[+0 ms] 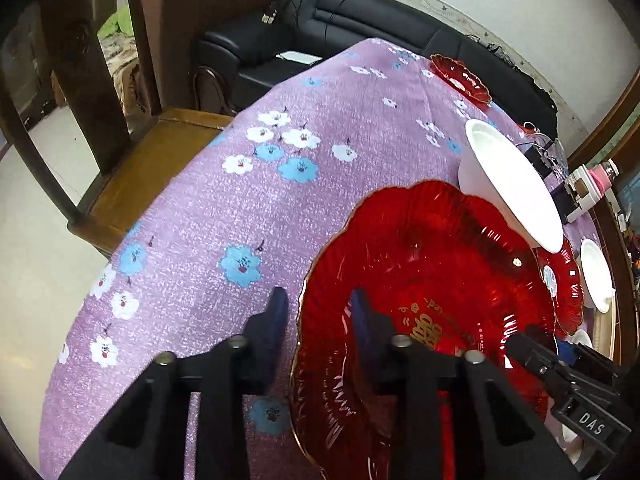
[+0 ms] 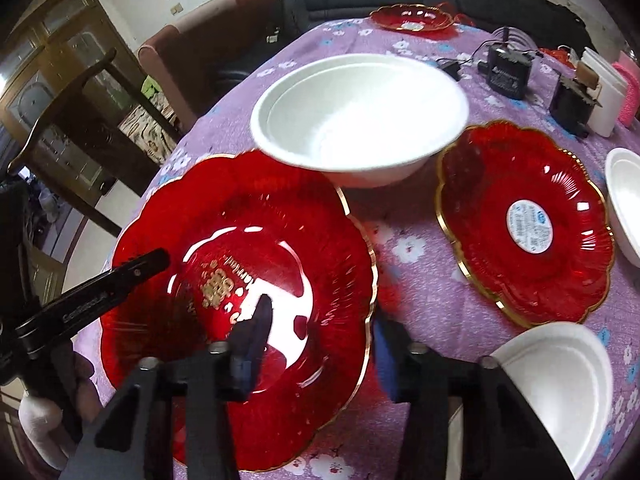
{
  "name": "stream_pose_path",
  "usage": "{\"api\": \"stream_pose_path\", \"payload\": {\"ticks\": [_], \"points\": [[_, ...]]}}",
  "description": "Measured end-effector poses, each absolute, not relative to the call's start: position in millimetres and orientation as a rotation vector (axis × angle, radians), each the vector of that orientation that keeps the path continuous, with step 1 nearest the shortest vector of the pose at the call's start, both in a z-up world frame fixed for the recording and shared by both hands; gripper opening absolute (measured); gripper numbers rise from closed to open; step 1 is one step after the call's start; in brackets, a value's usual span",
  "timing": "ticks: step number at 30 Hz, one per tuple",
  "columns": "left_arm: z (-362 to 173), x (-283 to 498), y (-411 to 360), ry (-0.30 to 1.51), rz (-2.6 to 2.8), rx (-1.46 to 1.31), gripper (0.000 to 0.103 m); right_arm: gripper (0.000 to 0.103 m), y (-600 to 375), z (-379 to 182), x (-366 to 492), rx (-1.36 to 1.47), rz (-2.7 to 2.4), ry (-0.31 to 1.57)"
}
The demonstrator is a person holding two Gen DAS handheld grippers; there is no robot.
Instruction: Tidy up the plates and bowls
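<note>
Near the edge of the purple flowered tablecloth: a large translucent red scalloped plate with a gold rim. Astride its left rim, the left gripper, one finger outside and one inside, jaws apart with no clear press on the rim yet. Astride the opposite rim, the right gripper, jaws likewise apart. Probably set so in order to lift the wide, shallow plate level from both sides. Just behind, at or over the far rim, a deep white bowl; worth minding on the lift. Likely destination: the smaller red plate with a round label, well apart to the right.
</note>
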State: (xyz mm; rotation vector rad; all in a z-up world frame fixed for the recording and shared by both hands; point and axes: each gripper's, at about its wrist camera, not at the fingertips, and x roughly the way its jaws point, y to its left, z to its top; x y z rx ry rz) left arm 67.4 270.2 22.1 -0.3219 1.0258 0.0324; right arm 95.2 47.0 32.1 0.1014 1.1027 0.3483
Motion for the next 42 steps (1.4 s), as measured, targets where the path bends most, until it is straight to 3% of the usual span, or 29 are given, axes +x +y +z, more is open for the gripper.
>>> {"api": "stream_pose_path", "payload": {"ticks": [8, 26, 42], "points": [[34, 54, 279, 0.983, 0.061, -0.332, 0.02, 0.023, 45, 35, 88, 0.105, 0.362, 1.091], [51, -3, 295, 0.888, 0.107, -0.332, 0.02, 0.022, 66, 45, 41, 0.08, 0.41, 1.031], [41, 9, 295, 0.878, 0.149, -0.284, 0.02, 0.022, 73, 43, 45, 0.059, 0.382, 1.012]]}}
